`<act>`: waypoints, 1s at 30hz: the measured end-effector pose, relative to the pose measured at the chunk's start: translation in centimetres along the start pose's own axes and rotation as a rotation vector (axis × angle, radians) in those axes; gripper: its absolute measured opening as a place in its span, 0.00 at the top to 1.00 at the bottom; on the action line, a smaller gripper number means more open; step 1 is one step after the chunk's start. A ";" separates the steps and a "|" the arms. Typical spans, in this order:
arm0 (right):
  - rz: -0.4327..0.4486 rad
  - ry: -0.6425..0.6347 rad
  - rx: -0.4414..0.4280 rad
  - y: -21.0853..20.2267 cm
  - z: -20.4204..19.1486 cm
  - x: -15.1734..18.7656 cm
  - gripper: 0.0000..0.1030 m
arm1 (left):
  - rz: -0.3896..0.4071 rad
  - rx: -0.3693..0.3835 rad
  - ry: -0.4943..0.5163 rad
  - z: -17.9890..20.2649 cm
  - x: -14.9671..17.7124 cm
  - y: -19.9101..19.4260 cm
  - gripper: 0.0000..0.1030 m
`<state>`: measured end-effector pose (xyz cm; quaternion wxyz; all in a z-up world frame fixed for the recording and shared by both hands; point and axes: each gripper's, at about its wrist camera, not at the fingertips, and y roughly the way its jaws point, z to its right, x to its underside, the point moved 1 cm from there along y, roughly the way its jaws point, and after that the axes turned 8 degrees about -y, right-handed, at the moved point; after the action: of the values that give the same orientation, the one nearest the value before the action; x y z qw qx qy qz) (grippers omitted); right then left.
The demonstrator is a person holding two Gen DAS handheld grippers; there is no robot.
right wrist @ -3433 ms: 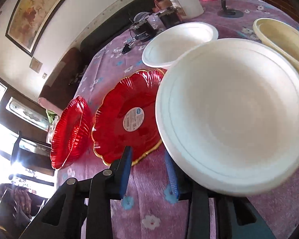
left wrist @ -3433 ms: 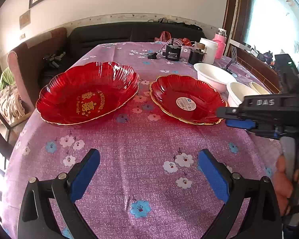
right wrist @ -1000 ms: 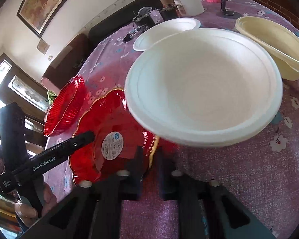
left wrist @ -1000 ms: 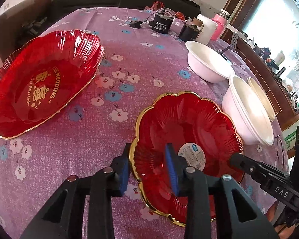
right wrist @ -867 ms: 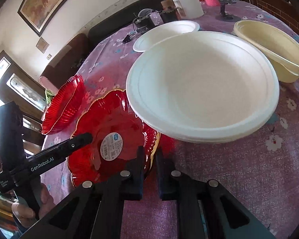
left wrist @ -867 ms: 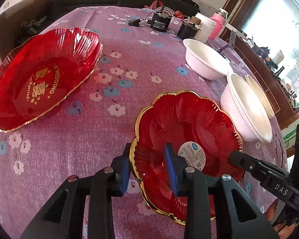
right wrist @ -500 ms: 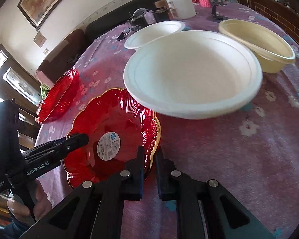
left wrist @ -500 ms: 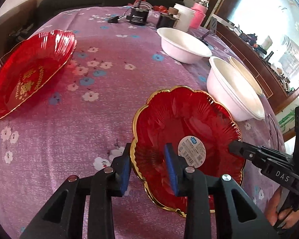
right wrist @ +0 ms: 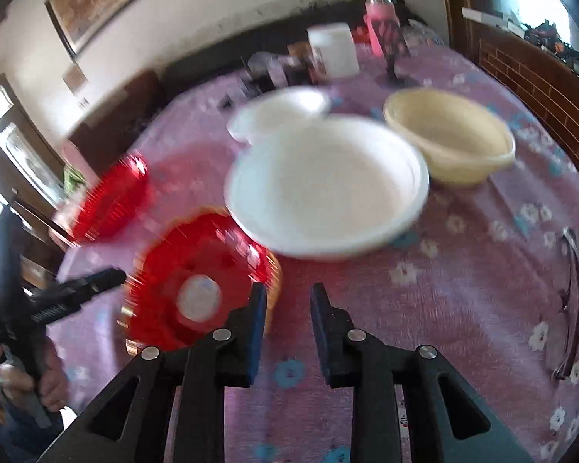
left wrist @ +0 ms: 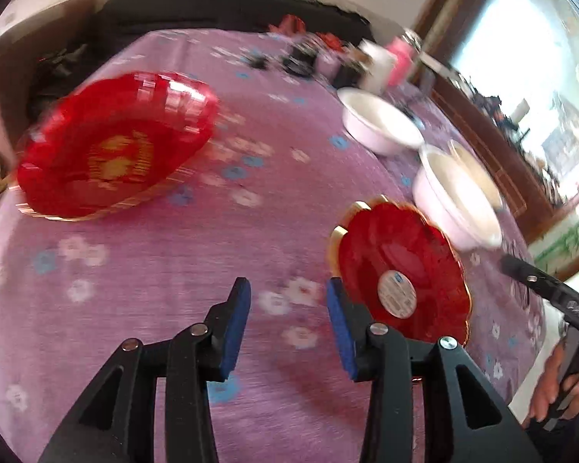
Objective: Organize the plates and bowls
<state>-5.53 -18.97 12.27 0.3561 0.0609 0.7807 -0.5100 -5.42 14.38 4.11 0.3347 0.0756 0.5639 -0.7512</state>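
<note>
The small red plate (left wrist: pixel 401 270) is lying flat on the purple cloth (left wrist: pixel 166 270), its far edge sitting just beside the white bowl (right wrist: pixel 324 185). The left gripper (left wrist: pixel 287 324) is hovering over bare cloth just left of that plate with its jaws apart, gripping nothing. The right gripper (right wrist: pixel 287 324) is hanging by the plate's right rim, jaws likewise apart and empty. The big red plate (left wrist: pixel 115 154) is resting well apart at far left; a cream bowl (right wrist: pixel 449 139) is sitting just beyond the white one.
</note>
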 end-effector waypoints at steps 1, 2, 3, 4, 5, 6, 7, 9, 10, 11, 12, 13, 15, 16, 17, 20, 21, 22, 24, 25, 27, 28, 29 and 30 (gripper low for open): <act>0.010 -0.012 -0.040 -0.2 -0.8 -0.8 0.76 | 0.020 0.000 -0.023 -0.8 -0.3 -0.8 0.61; 0.010 -0.016 -0.089 -0.2 -1.7 -1.7 0.75 | 0.039 -0.004 -0.044 -1.6 -0.7 -1.5 0.60; -0.005 -0.004 -0.169 0.4 -2.9 -3.0 0.75 | 0.064 -0.020 -0.064 -2.5 -1.1 -2.1 0.57; -0.019 0.005 -0.212 1.0 -3.7 -3.6 0.75 | 0.087 -0.043 -0.081 -3.3 -1.5 -2.8 0.55; -0.039 0.012 -0.263 2.0 -4.7 -4.5 0.75 | 0.104 -0.061 -0.096 -4.1 -1.7 -3.2 0.55; -0.068 0.014 -0.310 3.7 -6.2 -5.8 0.75 | 0.120 -0.076 -0.118 -5.1 -1.9 -3.8 0.55; -0.101 0.016 -0.319 5.1 -7.3 -6.6 0.75 | 0.131 -0.086 -0.133 -5.8 -2.2 -4.1 0.55; -0.170 0.035 -0.363 8.9 -9.6 -8.1 0.75 | 0.158 -0.109 -0.165 -7.5 -2.3 -5.0 0.55; -0.184 0.039 -0.368 10.3 -10.3 -8.6 0.75 | 0.167 -0.121 -0.181 -8.3 -2.3 -5.4 0.55; -0.207 0.046 -0.355 12.1 -11.2 -9.0 0.75 | 0.171 -0.127 -0.194 -9.1 -2.3 -5.6 0.55; -0.244 0.067 -0.353 14.6 -12.0 -9.5 0.75 | 0.173 -0.127 -0.202 -9.7 -2.2 -5.9 0.55; -0.260 0.087 -0.357 16.1 -12.4 -9.7 0.75 | 0.176 -0.124 -0.214 -10.4 -2.2 -6.1 0.55; -0.297 0.104 -0.329 19.3 -13.3 -10.2 0.75 | 0.180 -0.123 -0.229 -11.6 -2.0 -6.6 0.55; -0.310 0.108 -0.319 20.3 -13.4 -10.2 0.75 | 0.178 -0.121 -0.231 -12.1 -2.0 -6.8 0.55; -0.309 0.125 -0.324 21.0 -13.6 -10.4 0.75 | 0.179 -0.120 -0.233 -12.4 -2.0 -6.9 0.55; -0.293 0.124 -0.293 21.9 -14.1 -10.7 0.75 | 0.186 -0.125 -0.231 -12.9 -1.9 -7.2 0.55; -0.295 0.143 -0.289 21.9 -14.1 -10.7 0.75 | 0.186 -0.124 -0.228 -13.1 -1.9 -7.3 0.55; -0.300 0.165 -0.279 21.7 -14.0 -10.5 0.75 | 0.187 -0.118 -0.229 -13.4 -1.8 -7.4 0.55; -0.276 0.150 -0.250 20.6 -14.6 -10.7 0.75 | 0.188 -0.113 -0.233 -13.8 -1.7 -7.5 0.55; -0.263 0.146 -0.232 20.1 -14.6 -10.9 0.75 | 0.189 -0.111 -0.238 -14.0 -1.8 -7.4 0.55; -0.227 0.173 -0.253 18.9 -14.6 -11.3 0.75 | 0.191 -0.106 -0.247 -14.4 -1.8 -7.4 0.55; -0.224 0.173 -0.254 18.7 -14.7 -11.4 0.74 | 0.190 -0.106 -0.249 -14.5 -1.8 -7.2 0.55; -0.229 0.168 -0.252 18.7 -14.9 -11.7 0.73 | 0.188 -0.106 -0.252 -14.6 -1.9 -7.1 0.55; -0.239 0.172 -0.255 19.3 -15.2 -11.9 0.72 | 0.186 -0.104 -0.259 -14.7 -1.9 -7.0 0.55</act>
<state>4.63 6.06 8.58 0.2299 -0.0343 0.8682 -0.4385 -11.91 29.35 5.45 0.4763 0.0127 0.5444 -0.6903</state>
